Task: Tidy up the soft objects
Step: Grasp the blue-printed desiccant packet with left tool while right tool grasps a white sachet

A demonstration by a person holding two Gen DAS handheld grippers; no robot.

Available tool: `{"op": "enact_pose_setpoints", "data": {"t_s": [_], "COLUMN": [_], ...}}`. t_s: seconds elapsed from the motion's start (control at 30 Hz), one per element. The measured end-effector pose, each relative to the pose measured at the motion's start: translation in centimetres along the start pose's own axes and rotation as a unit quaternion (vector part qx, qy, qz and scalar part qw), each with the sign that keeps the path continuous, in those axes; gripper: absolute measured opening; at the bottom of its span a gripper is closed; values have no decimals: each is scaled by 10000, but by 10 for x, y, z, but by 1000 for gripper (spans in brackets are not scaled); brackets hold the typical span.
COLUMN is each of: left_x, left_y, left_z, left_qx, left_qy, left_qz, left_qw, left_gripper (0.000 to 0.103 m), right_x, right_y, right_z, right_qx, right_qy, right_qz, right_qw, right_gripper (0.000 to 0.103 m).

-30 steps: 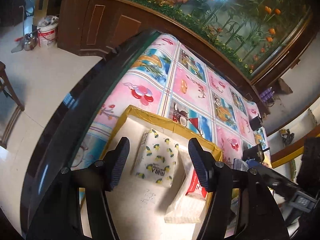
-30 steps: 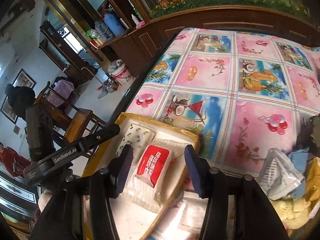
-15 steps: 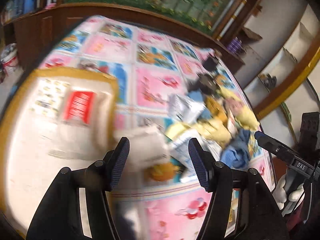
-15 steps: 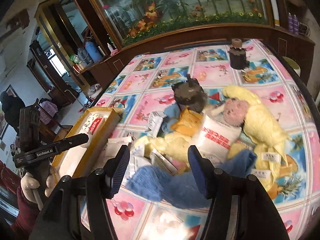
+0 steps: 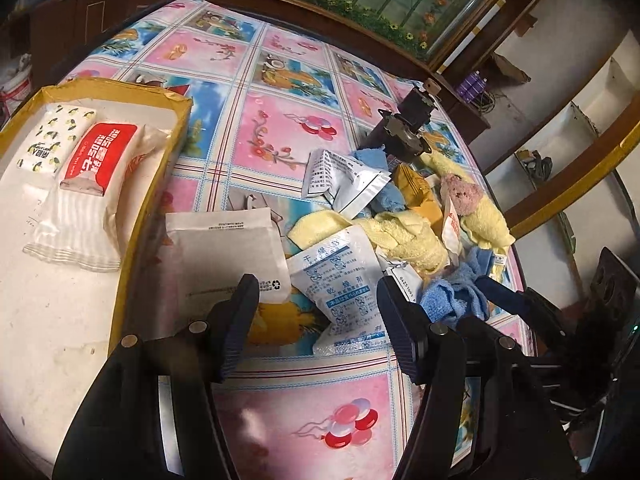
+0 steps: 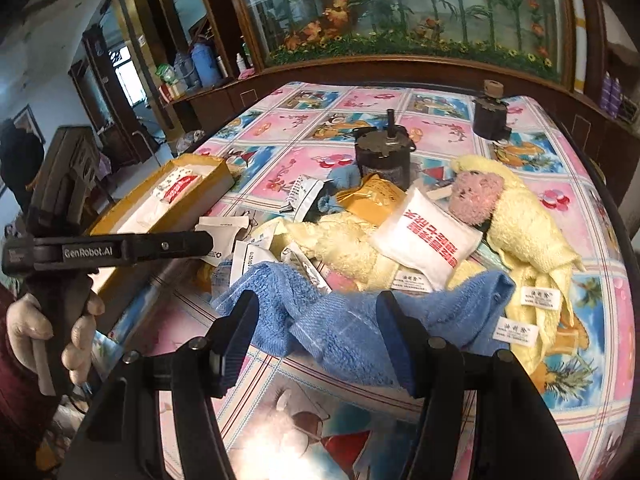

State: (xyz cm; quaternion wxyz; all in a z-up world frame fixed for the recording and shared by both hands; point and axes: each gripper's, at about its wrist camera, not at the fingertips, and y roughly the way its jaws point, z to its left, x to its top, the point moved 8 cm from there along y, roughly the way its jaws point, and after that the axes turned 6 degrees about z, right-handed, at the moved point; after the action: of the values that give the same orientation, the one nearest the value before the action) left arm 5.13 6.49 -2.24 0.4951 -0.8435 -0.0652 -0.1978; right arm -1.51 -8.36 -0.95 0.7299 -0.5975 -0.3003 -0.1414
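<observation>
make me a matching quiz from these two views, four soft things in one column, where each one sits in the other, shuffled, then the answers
Things
1. red-label tissue pack
2. blue towel
3. pink plush
4. white pouch with red print

Places
A. lying between the open fingers of the right gripper
B. inside the cardboard tray, beside the lemon-print pack
C. propped on the yellow towels in the middle of the pile
D. nestled in a yellow towel near the dark metal motor

Pairs: 1-B, 2-A, 3-D, 4-C
</observation>
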Motion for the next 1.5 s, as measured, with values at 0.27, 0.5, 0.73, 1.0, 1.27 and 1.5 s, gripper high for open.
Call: {"op": "enact_pose_setpoints", "data": {"t_s": [0.27, 0.5, 0.73, 1.0, 1.27, 1.5], "left_x": [-4, 7, -6, -25, -30, -27], "left_y": [7, 31, 44, 32, 18, 48], "left_z": [-4, -19, -41, -40, -29, -42], "left_qx": [31, 626, 1008, 1085, 728, 566], "left_qy": [103, 557, 1384, 1483, 1015, 893], "left_qz": [95, 10, 54, 21, -36, 212], "left_qw": [9999, 9965, 9852, 9830, 9922, 9942], "left_gripper": [62, 62, 43, 43, 53, 56], "right_x": [-46, -86, -36, 8, -37, -50], "right_y": [-17, -38, -66, 4, 0, -18], "right_z": [5, -25, -32, -2, -24, -51], "right_qx": [-126, 548, 863, 1001, 201, 412], "right_qy": [-645, 112, 630, 603, 292, 750], "right_qz": [756, 1171, 250, 551, 1289, 1360], "right_qw": [9950, 9915, 9940, 9916, 9910, 9870], "right_gripper": [52, 53, 53, 53, 53, 54]}}
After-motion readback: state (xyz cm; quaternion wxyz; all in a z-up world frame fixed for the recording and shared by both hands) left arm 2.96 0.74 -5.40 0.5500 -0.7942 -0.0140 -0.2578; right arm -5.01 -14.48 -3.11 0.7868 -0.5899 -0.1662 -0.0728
